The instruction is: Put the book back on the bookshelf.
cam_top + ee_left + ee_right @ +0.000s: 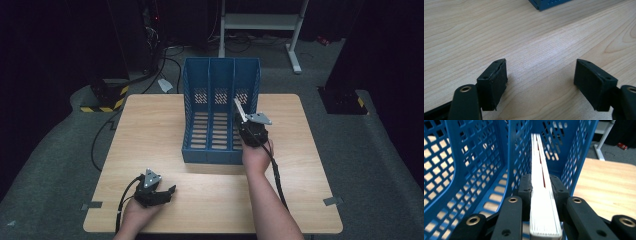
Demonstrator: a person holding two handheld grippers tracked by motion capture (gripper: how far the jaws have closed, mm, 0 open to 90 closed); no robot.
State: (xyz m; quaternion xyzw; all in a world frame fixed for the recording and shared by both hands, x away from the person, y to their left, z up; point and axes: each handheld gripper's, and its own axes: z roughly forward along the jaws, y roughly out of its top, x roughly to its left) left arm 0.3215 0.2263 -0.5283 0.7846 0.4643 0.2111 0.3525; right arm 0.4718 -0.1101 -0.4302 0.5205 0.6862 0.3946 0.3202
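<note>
Your left gripper (167,192) sits near the table's (150,130) front edge, jaws apart over bare wood, while farther out your right gripper (541,186) is clamped on a thin white book (541,195) in the blue file rack's (220,80) right-hand slot, walls close either side.

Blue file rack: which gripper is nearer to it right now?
Right. The right gripper is at the blue file rack, over its right-hand compartment, shut on a thin white book. The left gripper rests open near the table's front edge.
</note>
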